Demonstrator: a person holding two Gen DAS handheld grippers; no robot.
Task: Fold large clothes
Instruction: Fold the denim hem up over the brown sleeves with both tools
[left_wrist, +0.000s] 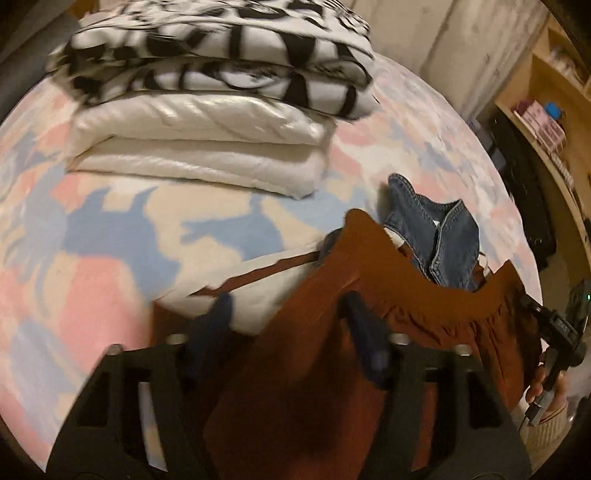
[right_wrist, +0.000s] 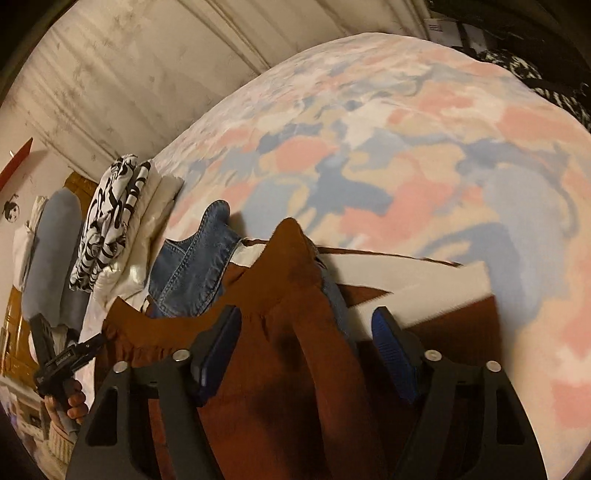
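A rust-brown garment (left_wrist: 369, 280) with an elastic waistband lies bunched on the bed over a white and brown folded piece (left_wrist: 258, 291) and blue denim (left_wrist: 439, 236). My left gripper (left_wrist: 288, 306) is open, its jaws standing either side of the brown cloth. The other gripper shows at the far right (left_wrist: 554, 325), held by a hand. In the right wrist view the brown garment (right_wrist: 280, 295) rises between the jaws of my right gripper (right_wrist: 306, 317), which is open. The denim (right_wrist: 195, 266) lies just left of it.
A folded stack of a black-and-white patterned cloth (left_wrist: 221, 55) on a white quilt (left_wrist: 199, 147) sits at the far side of the pastel bedspread (left_wrist: 92, 258). Wooden shelves (left_wrist: 546, 122) stand to the right. A curtain (right_wrist: 129, 74) hangs behind the bed.
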